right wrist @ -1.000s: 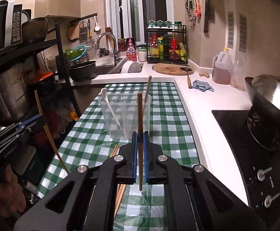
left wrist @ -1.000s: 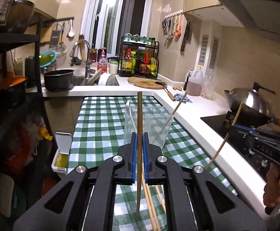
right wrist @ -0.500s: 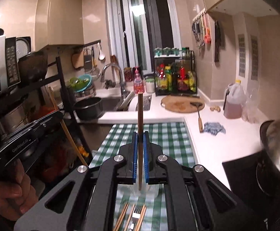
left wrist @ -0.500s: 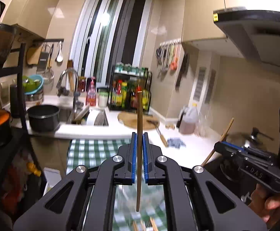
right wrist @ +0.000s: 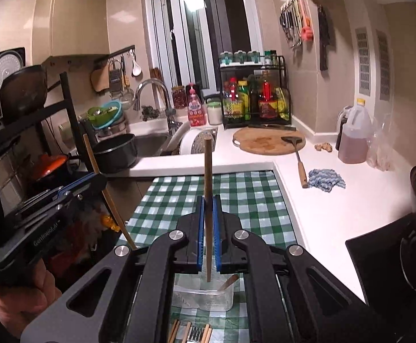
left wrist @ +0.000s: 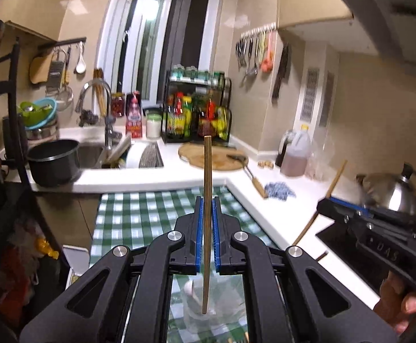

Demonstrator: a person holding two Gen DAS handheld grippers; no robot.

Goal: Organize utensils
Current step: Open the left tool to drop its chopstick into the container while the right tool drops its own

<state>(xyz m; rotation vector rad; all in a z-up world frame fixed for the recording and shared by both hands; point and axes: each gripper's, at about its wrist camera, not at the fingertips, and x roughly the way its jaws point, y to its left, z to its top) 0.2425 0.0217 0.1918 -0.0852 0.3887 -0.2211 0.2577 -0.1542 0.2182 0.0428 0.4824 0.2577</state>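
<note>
Left gripper (left wrist: 207, 228) at centre frame, blue-padded fingers (left wrist: 199, 228) pinched tight on a wooden chopstick (left wrist: 207, 171) that stands upright between them, its top reaching up over the cutting board (left wrist: 208, 157) at mid-frame, its lower tip hanging above the clear plastic container (left wrist: 222, 314) at the bottom of the frame. A white spoon (left wrist: 189, 287) sits inside that container. Over in the right wrist view, same story: right gripper (right wrist: 208, 228) centred, fingers clamped on a second chopstick (right wrist: 208, 171), upright, lower end poised just over the container's open mouth, where another wooden utensil (right wrist: 228, 281) leans against the rim. Below the container, at the very bottom edge, more chopsticks and a fork (right wrist: 192, 334) lie on the green checked cloth (right wrist: 251, 200) covering the counter (right wrist: 322, 205). Each gripper shows in the other's view too, at the frame's side, chopstick slanting through its fingers. A blue rag (right wrist: 325, 180) and a spatula (right wrist: 298, 154) rest on the white counter, right of centre.
</note>
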